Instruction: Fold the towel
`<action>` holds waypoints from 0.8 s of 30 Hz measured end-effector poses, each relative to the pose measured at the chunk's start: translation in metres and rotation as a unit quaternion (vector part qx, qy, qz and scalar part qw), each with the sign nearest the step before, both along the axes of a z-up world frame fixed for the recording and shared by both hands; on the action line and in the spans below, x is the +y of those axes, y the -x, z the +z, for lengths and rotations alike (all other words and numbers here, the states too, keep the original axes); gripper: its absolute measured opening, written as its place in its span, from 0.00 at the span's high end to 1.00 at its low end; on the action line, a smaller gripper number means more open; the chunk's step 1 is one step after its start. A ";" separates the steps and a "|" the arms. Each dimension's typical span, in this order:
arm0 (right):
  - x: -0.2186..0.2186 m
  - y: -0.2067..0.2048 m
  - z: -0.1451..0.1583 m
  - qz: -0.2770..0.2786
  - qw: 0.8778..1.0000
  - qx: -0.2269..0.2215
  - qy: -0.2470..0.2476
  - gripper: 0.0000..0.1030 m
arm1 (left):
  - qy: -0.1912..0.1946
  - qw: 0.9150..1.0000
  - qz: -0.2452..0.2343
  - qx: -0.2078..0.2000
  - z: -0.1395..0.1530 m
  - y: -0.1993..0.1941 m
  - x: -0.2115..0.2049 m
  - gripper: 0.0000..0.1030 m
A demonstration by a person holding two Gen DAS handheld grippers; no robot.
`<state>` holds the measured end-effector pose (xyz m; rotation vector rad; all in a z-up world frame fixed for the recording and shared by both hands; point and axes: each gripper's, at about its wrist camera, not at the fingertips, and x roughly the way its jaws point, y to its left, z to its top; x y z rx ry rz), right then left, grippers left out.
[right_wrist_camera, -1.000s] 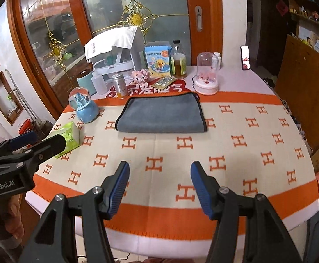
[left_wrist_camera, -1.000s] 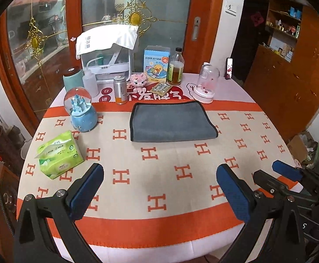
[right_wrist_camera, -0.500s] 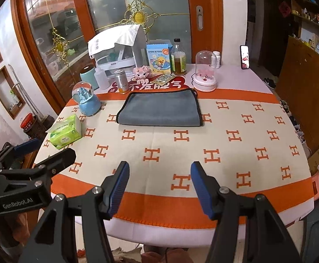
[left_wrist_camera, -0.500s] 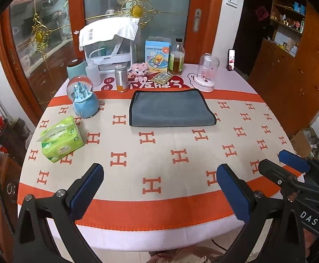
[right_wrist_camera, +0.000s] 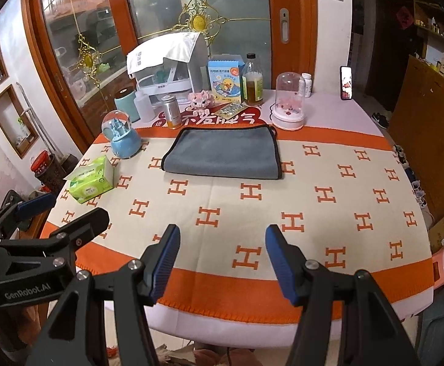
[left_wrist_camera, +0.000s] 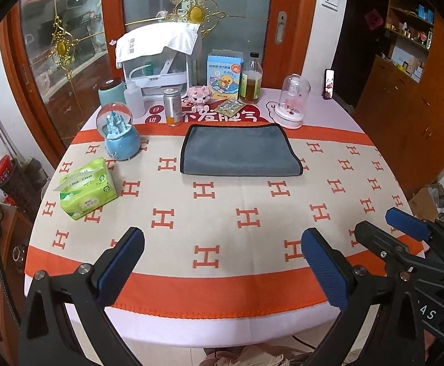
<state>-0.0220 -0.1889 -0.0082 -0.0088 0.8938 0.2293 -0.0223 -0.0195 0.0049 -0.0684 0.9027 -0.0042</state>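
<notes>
A grey towel [left_wrist_camera: 238, 150] with a dark hem lies folded flat on the far half of the round table; it also shows in the right wrist view [right_wrist_camera: 222, 152]. My left gripper [left_wrist_camera: 222, 262] is open and empty, held above the table's near edge, well short of the towel. My right gripper [right_wrist_camera: 222, 259] is open and empty, also at the near edge. Each gripper shows in the other's view: the right one at the lower right [left_wrist_camera: 405, 238], the left one at the lower left [right_wrist_camera: 60, 216].
The table carries an orange-bordered H-pattern cloth [left_wrist_camera: 215, 210]. A green tissue pack [left_wrist_camera: 86, 189] and a blue snow globe [left_wrist_camera: 119, 134] sit left of the towel. Bottles, a can [left_wrist_camera: 172, 106], a box and a glass dome [left_wrist_camera: 292, 102] line the far edge.
Both grippers have drawn back toward the near edge and risen, so more of the table shows. The towel has not moved. Both jaws stay open.
</notes>
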 end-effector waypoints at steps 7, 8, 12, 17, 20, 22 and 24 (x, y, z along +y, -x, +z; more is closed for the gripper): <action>-0.002 -0.003 -0.001 0.003 1.000 0.004 0.000 0.43 | 0.003 1.000 -0.003 0.005 -0.002 -0.002 -0.005 0.01; -0.002 -0.003 -0.001 0.003 1.000 0.003 0.000 0.43 | 0.005 1.000 -0.003 0.005 -0.003 -0.002 -0.005 0.01; -0.002 -0.002 -0.001 0.003 1.000 0.004 0.000 0.43 | 0.010 1.000 -0.005 0.007 -0.004 -0.002 -0.005 0.01; -0.002 -0.002 -0.001 0.003 1.000 0.003 0.001 0.43 | 0.014 1.000 -0.006 0.009 -0.005 -0.003 -0.003 0.01; -0.002 -0.002 0.000 0.004 1.000 0.001 0.000 0.43 | 0.015 1.000 -0.007 0.010 -0.006 -0.003 -0.001 0.01; -0.003 -0.002 0.002 0.004 1.000 -0.002 -0.001 0.43 | 0.014 1.000 -0.008 0.012 -0.006 -0.003 -0.001 0.01; -0.003 -0.001 0.003 0.004 1.000 -0.005 -0.003 0.43 | 0.014 1.000 -0.010 0.014 -0.007 -0.003 0.000 0.01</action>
